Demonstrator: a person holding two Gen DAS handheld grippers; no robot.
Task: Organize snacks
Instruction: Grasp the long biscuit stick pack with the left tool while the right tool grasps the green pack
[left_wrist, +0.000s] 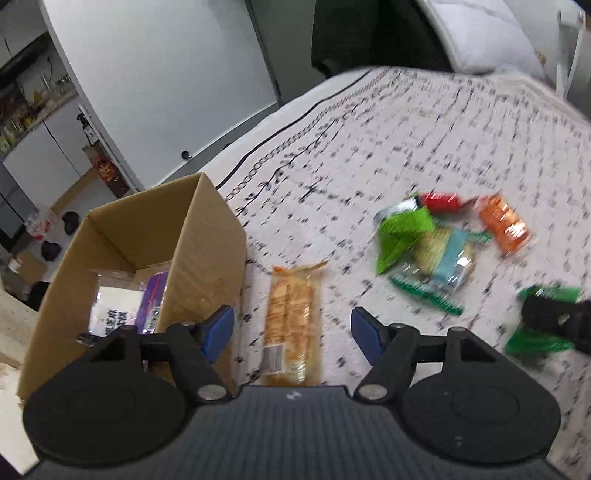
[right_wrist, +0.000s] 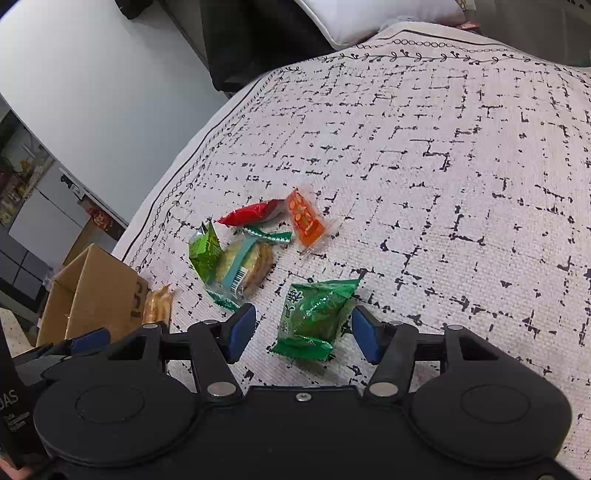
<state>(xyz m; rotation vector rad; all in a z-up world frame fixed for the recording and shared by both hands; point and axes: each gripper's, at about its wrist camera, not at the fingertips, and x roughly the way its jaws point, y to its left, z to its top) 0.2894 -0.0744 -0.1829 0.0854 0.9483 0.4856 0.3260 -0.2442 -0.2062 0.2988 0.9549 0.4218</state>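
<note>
Both grippers hung open: the left gripper (left_wrist: 291, 328) over an orange cracker pack (left_wrist: 291, 325) beside the box (left_wrist: 207, 266), the right gripper (right_wrist: 303, 332) straddling a light, crinkly, slippery green pouch (right_wrist: 316, 314), best pinched across its puffy middle.

snack pile (left_wrist: 443, 243) motion-blurred, box contents (left_wrist: 125, 306) partly hidden by cardboard box (left_wrist: 207, 258) wall
</note>
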